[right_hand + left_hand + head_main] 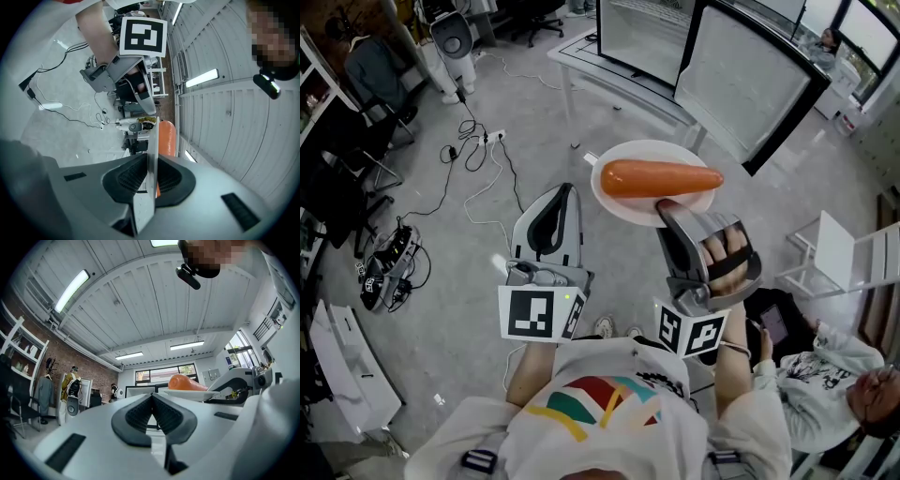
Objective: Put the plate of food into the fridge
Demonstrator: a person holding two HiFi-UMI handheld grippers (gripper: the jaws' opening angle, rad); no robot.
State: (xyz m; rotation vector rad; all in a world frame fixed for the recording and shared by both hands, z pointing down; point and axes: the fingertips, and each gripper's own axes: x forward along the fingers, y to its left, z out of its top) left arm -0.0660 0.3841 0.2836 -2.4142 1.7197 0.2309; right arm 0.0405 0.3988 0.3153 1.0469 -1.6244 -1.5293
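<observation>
A white plate carries a long orange carrot-like food and is held level above the floor. My right gripper is shut on the plate's near rim. In the right gripper view the plate stands edge-on between the pads, with the food behind it. My left gripper is shut on nothing, just left of the plate and apart from it. In the left gripper view its jaws meet, and the plate and food show to the right. No fridge is in view.
A white table with large screens stands ahead. There is a white chair to the right, and a seated person at the lower right. Cables and a power strip lie on the grey floor to the left.
</observation>
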